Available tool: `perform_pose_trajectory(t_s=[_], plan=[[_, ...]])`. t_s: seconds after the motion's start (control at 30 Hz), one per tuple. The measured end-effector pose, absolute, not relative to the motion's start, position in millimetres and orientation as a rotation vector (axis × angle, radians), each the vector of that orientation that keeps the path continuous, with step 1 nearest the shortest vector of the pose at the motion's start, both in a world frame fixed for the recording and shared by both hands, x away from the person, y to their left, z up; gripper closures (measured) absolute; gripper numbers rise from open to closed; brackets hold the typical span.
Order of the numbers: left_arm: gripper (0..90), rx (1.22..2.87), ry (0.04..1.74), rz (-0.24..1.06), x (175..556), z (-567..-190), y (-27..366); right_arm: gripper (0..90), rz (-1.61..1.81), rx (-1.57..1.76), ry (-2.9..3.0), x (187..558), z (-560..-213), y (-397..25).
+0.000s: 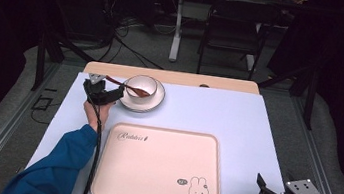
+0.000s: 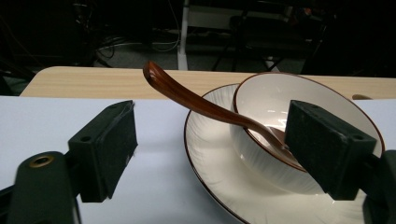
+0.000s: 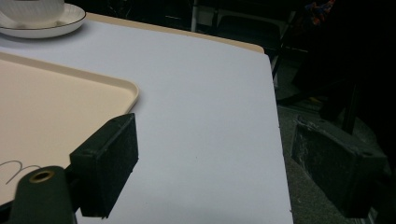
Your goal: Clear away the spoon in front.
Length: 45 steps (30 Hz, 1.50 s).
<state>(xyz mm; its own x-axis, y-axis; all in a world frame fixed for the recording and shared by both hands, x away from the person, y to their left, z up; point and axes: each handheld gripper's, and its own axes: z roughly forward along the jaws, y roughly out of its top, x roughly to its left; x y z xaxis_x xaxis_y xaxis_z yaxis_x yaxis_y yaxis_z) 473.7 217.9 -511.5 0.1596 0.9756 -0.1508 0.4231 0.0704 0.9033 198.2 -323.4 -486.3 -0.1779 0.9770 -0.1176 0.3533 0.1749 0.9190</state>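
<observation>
Table: spoon btwn hand-held gripper jaws

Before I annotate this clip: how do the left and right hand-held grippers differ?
The left hand-held gripper is at the far left, open beside the plate that holds the bowl and spoon. The right hand-held gripper waits open at the near right edge, beyond the tray, near nothing. Both hold nothing.

A light wooden table carries a pale lilac mat; on it lie a beige rectangular tray and a brown-rimmed white saucer.
</observation>
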Motion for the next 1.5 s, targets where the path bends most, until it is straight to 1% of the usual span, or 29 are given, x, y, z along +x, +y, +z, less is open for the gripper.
perform_pose_trajectory(t_s=[0.03,0.07,0.17,0.2,0.33,0.43,0.5,0.57,0.7,0.77,0.8,0.83,0.87,0.9,1.2,1.5], plan=[[22.9,1.505,1.410,0.736,475,-512,219,14.2,1.005,1.283,1.668,198,-486,-323],[22.9,1.501,1.413,0.734,476,-512,219,14.2,1.005,1.283,1.668,198,-486,-323],[28.3,1.494,1.413,0.728,478,-514,220,14.2,1.005,1.283,1.668,198,-486,-323],[28.3,1.492,1.412,0.729,479,-514,219,14.2,1.005,1.283,1.668,198,-486,-323],[34.1,1.496,1.407,0.727,480,-516,219,14.2,1.003,1.284,1.668,198,-486,-323],[36.3,1.490,1.406,0.723,482,-516,219,14.2,1.005,1.284,1.667,198,-486,-324],[40.8,1.474,1.405,0.718,483,-517,219,14.2,1.004,1.285,1.667,198,-486,-323],[41.5,1.461,1.410,0.720,484,-517,219,14.2,1.002,1.284,1.667,198,-486,-323],[47.6,1.454,1.410,0.717,485,-517,218,14.3,1.000,1.285,1.667,198,-486,-323],[48.6,1.451,1.404,0.715,484,-517,219,14.2,0.999,1.285,1.666,198,-486,-323],[50.2,1.450,1.403,0.711,485,-516,219,14.2,0.999,1.286,1.667,198,-486,-323],[54.4,1.451,1.404,0.712,485,-516,219,14.2,0.999,1.286,1.666,198,-486,-323],[54.4,1.448,1.404,0.710,485,-516,219,14.2,0.999,1.286,1.666,198,-486,-323],[57.7,1.441,1.403,0.709,485,-517,219,14.2,1.000,1.286,1.665,198,-486,-323],[62.6,1.414,1.394,0.696,485,-517,219,14.2,0.999,1.287,1.664,198,-486,-323],[67.3,1.403,1.362,0.712,483,-512,214,14.2,0.995,1.289,1.662,198,-486,-323]])
